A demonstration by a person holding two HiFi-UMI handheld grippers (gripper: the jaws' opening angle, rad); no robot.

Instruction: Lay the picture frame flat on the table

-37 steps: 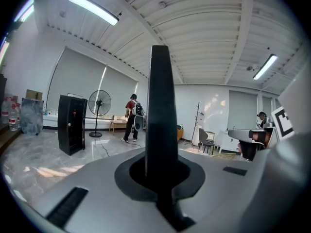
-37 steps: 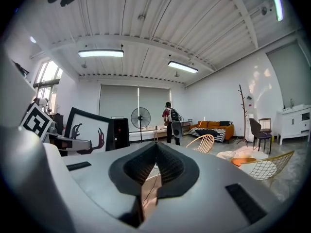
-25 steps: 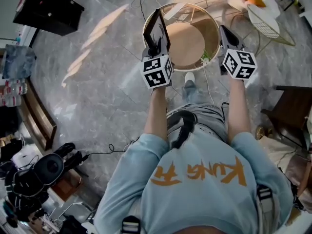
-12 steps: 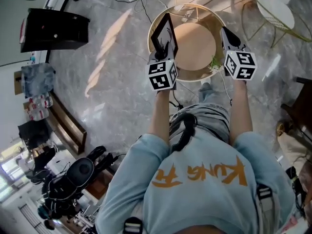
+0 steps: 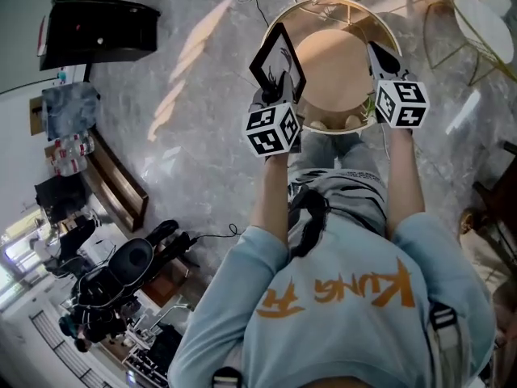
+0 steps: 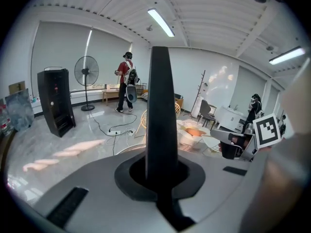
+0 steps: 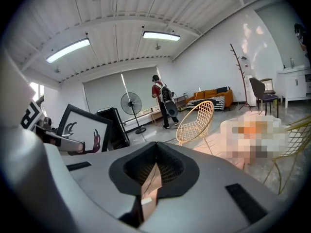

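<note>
Over the left rim of the table [image 5: 335, 65], the left gripper [image 5: 277, 92] pinches the picture frame [image 5: 278, 55] upright for laying down; the right gripper [image 5: 378, 53] hangs closed, empty

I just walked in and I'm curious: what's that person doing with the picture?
A person holds a gripper in each hand. The left gripper is clamped on the picture frame, holding it upright above the left edge of the round table. The right gripper, jaws together, hovers empty at the table's right side. The frame isn't lying flat yet.
</note>
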